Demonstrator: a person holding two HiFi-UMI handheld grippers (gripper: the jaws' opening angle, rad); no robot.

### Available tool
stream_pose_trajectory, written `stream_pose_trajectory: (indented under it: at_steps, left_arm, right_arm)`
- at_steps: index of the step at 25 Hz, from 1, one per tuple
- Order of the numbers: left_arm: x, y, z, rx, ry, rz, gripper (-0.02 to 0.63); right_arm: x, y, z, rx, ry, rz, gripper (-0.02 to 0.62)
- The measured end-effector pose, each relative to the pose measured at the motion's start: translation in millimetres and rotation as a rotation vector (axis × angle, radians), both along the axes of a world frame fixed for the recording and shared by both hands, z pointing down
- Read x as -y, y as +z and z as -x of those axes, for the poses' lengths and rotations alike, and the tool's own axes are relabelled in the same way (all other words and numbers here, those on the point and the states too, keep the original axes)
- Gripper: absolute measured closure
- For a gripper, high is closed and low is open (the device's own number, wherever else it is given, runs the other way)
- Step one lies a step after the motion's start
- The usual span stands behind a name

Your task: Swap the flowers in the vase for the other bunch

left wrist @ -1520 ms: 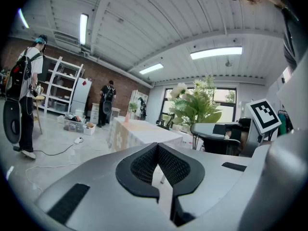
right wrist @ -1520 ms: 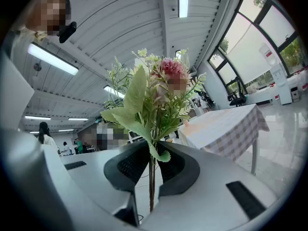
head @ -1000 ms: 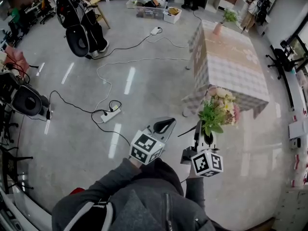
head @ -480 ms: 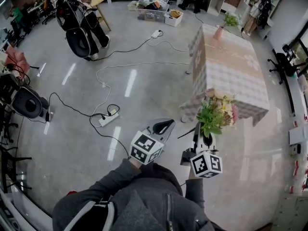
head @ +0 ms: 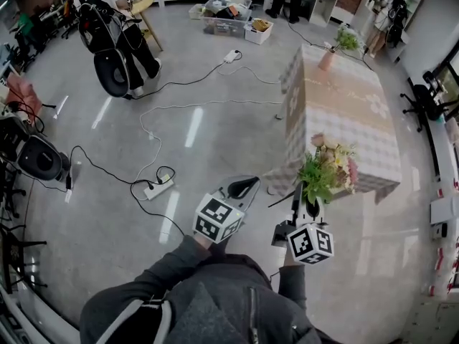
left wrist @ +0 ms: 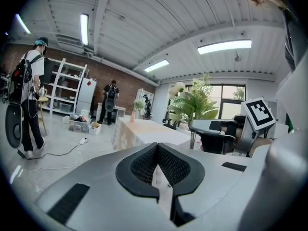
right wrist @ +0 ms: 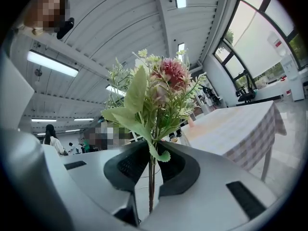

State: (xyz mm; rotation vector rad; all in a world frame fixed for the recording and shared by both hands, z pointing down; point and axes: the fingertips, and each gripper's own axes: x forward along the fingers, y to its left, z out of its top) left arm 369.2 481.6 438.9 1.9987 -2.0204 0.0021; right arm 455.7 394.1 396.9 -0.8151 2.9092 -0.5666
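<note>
- Right tool (head: pixel 295 194): clenched low on the thin dark stems (right wrist: pixel 150 186) of the replacement bunch (head: pixel 327 169). The bunch stands upright above the jaws, in the air over the floor (head: pixel 107 192), just short of the near end of the counter (head: pixel 337 113).
- Left tool (head: pixel 242 187): jaws pressed together with nothing between them, carried beside the right tool.
- Vase (head: pixel 326 59): small and pinkish, at the far end of the checked-cloth counter, well apart from both tools. A green sprig (head: pixel 346 40) stands in it.
- Step in hand (judged): carrying the bunch to the counter; the swap itself is not yet begun.
- Doing it well (judged):
  - The grip should stay firm and low on the stems, with the bunch upright so the heads do not swing.
  - The path should avoid the cables (head: pixel 215 106) and lead round to the vase's end of the counter.
  - The free left tool would best lift the sprig out first, since the vase mouth is occupied.
- Appearance of the bunch: broad pale-green leaves, feathery sprigs, one dusty-pink bloom and small cream and yellow heads. It looks light but top-heavy, and is likely to pivot if the grip is loose.
</note>
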Motion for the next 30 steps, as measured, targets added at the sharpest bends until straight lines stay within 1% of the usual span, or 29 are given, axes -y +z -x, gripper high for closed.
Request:
stream_pose_trajectory:
  at_steps: [10, 16, 21, 30]
  left_arm:
    - [58.0, -17.3, 65.7, 0.014, 0.034, -0.013, 0.597]
    - [79.0, -15.7, 90.9, 0.007, 0.059, -0.027, 0.597]
    - [93.8, -15.2, 112.3, -0.011, 0.073, -0.045, 0.597]
    - [114.9, -8.7, 147.9, -0.023, 0.08, -0.034, 0.597]
  right_arm:
    - [58.8, -14.7, 69.4, -0.002, 0.019, -0.009, 0.551]
    - [81.4, -14.6, 103.7, 0.013, 0.026, -0.015, 0.551]
    - [94.0, -10.1, 128.4, 0.001, 0.032, -0.012, 0.551]
    - [116.6, -8.5, 161.6, -0.005, 0.037, -0.026, 0.551]
